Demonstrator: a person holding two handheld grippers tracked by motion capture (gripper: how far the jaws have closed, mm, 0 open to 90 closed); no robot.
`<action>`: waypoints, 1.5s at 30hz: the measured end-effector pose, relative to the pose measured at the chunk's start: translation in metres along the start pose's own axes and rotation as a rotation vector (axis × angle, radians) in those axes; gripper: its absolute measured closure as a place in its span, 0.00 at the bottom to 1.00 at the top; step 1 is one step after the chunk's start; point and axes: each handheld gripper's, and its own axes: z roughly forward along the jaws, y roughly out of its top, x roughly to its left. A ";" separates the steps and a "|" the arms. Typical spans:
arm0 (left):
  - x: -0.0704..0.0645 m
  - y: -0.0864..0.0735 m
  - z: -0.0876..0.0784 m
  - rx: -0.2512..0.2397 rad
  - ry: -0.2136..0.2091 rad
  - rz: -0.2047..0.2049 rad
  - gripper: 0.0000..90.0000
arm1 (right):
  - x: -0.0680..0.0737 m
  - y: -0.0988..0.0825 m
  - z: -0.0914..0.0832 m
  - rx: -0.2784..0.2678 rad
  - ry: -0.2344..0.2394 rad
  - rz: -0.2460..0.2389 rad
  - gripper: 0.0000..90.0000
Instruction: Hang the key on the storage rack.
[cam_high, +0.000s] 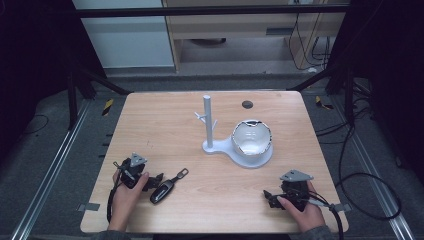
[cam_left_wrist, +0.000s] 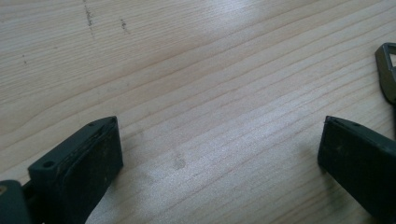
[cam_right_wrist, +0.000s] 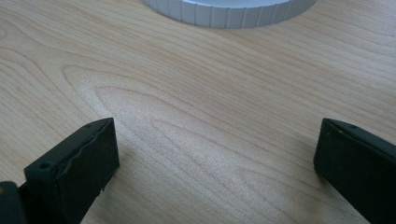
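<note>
A light wooden surface (cam_high: 180, 130) is seen from above, with a person's two hands resting on its near edge. The left gripper (cam_high: 156, 179) is held at the near left, low over the surface, by the left hand (cam_high: 126, 192). In the left gripper view its jaws are seen spread wide apart, with bare wood grain between them and nothing clamped. Just to the right of this gripper a black car key (cam_high: 162, 191) is laid on the surface, its metal loop (cam_high: 181, 173) pointing toward the far right; an edge of that loop (cam_left_wrist: 386, 72) is caught at the right border of the left gripper view.

The right gripper (cam_high: 270, 198) is held at the near right by the right hand (cam_high: 305, 212), a grey three-cornered plate being carried on top of it. In the right gripper view its jaws are likewise seen wide apart and empty above the wood.

Near the middle of the surface, toward the far right, a white stand (cam_high: 208, 125) with an upright post and short pegs is placed. On its round base (cam_high: 257, 159) a shiny bowl (cam_high: 251, 137) is seated. The ribbed rim of that base (cam_right_wrist: 229, 14) is seen at the far edge of the right gripper view. A small dark round spot (cam_high: 247, 104) is set in the surface at the far side.
</note>
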 end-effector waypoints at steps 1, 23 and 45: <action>0.000 0.000 0.000 0.004 0.004 -0.002 0.00 | 0.000 0.000 0.000 0.000 0.000 0.000 0.00; -0.029 0.010 -0.044 -0.066 -0.075 0.018 0.05 | 0.000 0.000 0.000 0.000 0.000 0.000 0.00; -0.066 0.020 -0.048 -0.052 -0.112 0.121 0.05 | 0.003 0.000 0.000 0.000 -0.002 0.000 0.00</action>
